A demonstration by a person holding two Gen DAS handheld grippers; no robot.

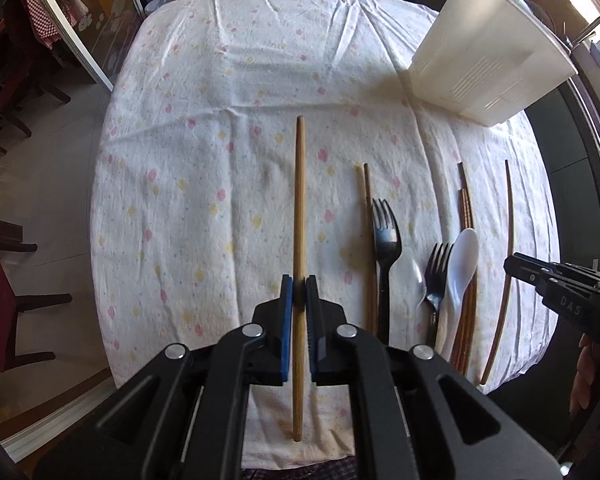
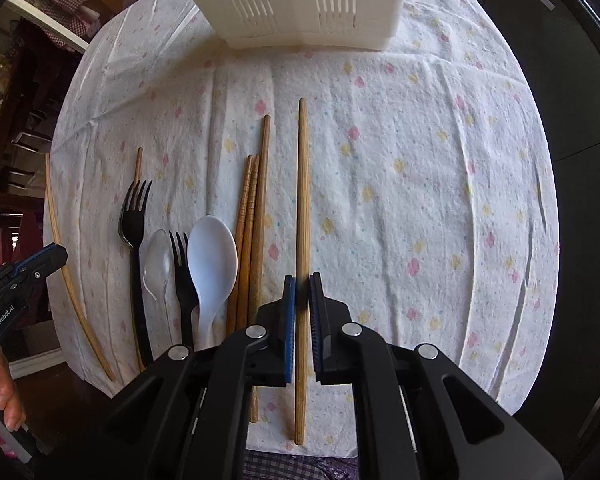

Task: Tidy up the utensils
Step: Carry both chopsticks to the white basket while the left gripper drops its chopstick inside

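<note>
Left wrist view: the left tongs point(image 1: 299, 294) are seen clamped on a long light-brown wooden chopstick point(image 1: 299, 200), which runs straight ahead between the blue pads and extends behind them. To the right of these tongs, on the counter covered by a white cloth with pink and yellow flowers point(image 1: 204, 184), a row of utensils is laid out: a thin pair of pale and brown chopsticks point(image 1: 365, 200), a large black plastic fork point(image 1: 384, 232), a clear plastic spoon point(image 1: 410, 276), a small black plastic fork point(image 1: 437, 276), a white plastic spoon point(image 1: 460, 264) and a bundle of ridged brown chopsticks point(image 1: 466, 208). Further right, a second long wooden chopstick point(image 1: 509, 216) is seen gripped by the right tongs point(image 1: 510, 267), with part of a hand point(image 1: 588, 372) below them. A white slotted plastic utensil basket point(image 1: 488, 56) stands far ahead and to the right, well apart from the row.

In the right wrist view, the right tongs point(image 2: 302, 294) are shown closed on their wooden chopstick point(image 2: 302, 184), with the white slotted basket point(image 2: 292, 4) straight ahead. The utensil row lies to their left, the ridged chopsticks point(image 2: 249, 216) nearest, just beside the white spoon point(image 2: 212, 256). The left tongs point(image 2: 56, 254) and their chopstick point(image 2: 66, 280) appear at the far left edge.
</note>
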